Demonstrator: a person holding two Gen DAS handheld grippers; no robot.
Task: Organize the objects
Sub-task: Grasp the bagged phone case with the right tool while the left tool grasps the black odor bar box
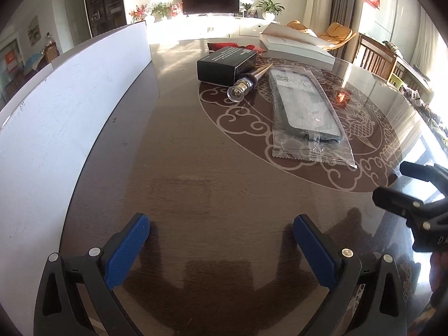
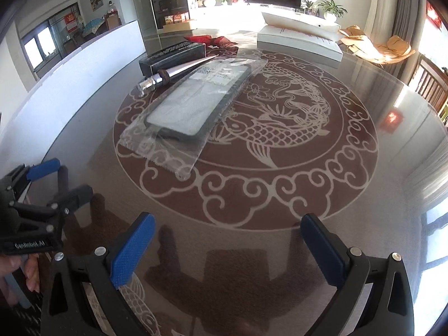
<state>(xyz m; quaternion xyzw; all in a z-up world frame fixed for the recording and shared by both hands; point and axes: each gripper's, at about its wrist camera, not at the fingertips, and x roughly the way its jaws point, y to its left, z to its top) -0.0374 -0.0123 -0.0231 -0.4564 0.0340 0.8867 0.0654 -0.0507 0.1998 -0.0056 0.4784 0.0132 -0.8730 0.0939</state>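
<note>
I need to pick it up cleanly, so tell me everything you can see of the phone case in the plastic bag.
The phone case is dark-rimmed with a paler, greyish middle, sealed in a clear plastic bag with crimped ends and a white printed label near its far end. It lies flat on the glass table, over the fish pattern. The bag looks wrinkled and glossy. A metal cone-shaped stopper lies alongside its far end; whether they touch is unclear. Neither gripper touches it.

Left claw (image 1: 221,235) and right claw (image 2: 228,238) side by side, both spread wide, empty, hovering low.
</note>
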